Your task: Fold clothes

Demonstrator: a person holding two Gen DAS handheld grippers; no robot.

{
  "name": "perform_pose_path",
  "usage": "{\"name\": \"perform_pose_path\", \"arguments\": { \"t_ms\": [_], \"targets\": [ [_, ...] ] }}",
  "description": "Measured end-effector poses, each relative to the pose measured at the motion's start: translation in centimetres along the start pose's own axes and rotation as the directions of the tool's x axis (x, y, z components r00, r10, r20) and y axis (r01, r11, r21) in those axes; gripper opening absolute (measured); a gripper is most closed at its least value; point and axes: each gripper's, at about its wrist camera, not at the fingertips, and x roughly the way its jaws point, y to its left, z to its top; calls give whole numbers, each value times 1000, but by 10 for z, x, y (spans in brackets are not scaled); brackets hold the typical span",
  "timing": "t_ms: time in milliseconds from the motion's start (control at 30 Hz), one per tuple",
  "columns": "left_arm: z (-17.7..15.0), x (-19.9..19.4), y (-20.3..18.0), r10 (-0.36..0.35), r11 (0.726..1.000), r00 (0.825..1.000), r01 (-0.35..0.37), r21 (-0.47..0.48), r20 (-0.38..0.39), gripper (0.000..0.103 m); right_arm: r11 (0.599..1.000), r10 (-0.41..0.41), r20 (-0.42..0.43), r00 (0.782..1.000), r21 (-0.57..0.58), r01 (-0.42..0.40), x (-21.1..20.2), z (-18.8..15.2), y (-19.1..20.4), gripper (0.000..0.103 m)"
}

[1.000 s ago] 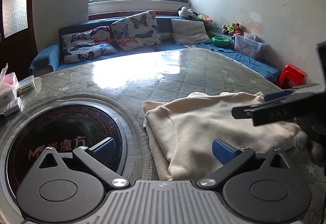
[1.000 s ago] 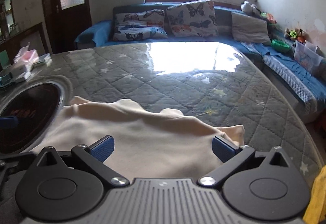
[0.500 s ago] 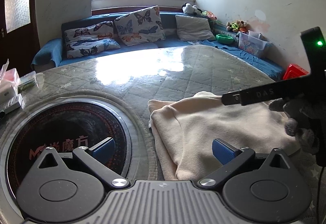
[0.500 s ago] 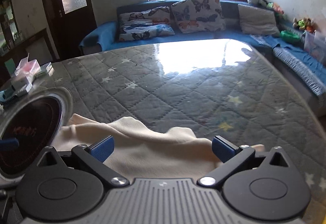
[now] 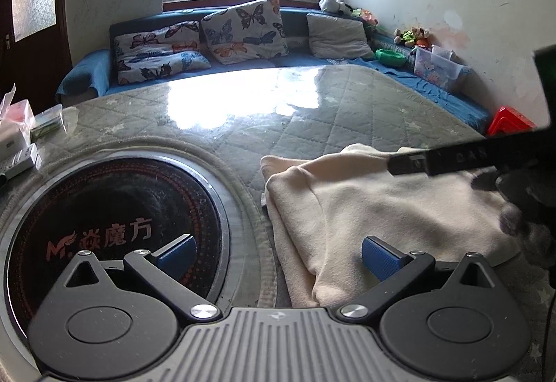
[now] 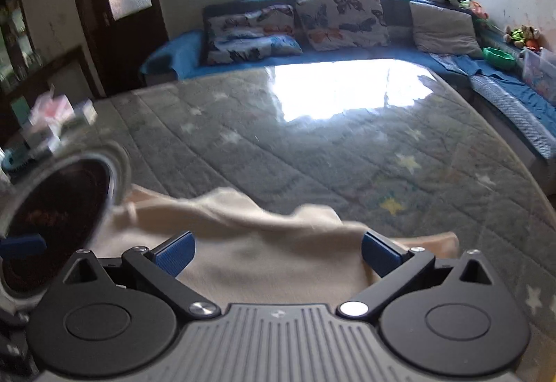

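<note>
A cream garment (image 5: 375, 208) lies folded on the quilted grey table cover (image 5: 312, 124), to the right of a round black cooktop (image 5: 104, 218). My left gripper (image 5: 278, 257) is open and empty, low over the garment's left front edge. The right gripper's body shows in the left wrist view (image 5: 469, 156) as a dark bar above the garment's right side, held by a gloved hand (image 5: 521, 201). In the right wrist view the garment (image 6: 271, 243) lies just ahead of my right gripper (image 6: 276, 255), which is open and empty above it.
A blue sofa (image 5: 243, 58) with butterfly cushions (image 5: 243, 31) runs behind the table. Boxes and packets (image 5: 17, 135) sit at the table's left edge. A red stool (image 5: 507, 119) and a plastic bin (image 5: 438, 67) stand at the right wall.
The right gripper has risen and swung over the garment's right side, its view turning left. The left gripper has shifted a little; the garment lies still.
</note>
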Motion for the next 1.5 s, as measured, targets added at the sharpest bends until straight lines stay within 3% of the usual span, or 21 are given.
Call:
{"name": "perform_pose_path", "arguments": {
  "t_ms": [167, 367, 967, 1500],
  "targets": [
    [-2, 0, -2, -7, 1000, 1000, 7, 1, -13, 103, 996, -89, 22, 996, -6, 89, -25, -20, 2, 103],
    [-5, 4, -1, -3, 1000, 1000, 3, -15, -29, 103, 990, -130, 24, 991, -46, 131, -39, -52, 10, 103],
    [-13, -22, -16, -18, 1000, 999, 19, 17, -35, 103, 974, -225, 93, 970, -16, 227, -74, -75, 24, 103],
    [-38, -50, -17, -10, 999, 1000, 10, 37, -25, 103, 965, -262, 84, 961, 20, 262, -99, -110, 35, 103]
  ]
}}
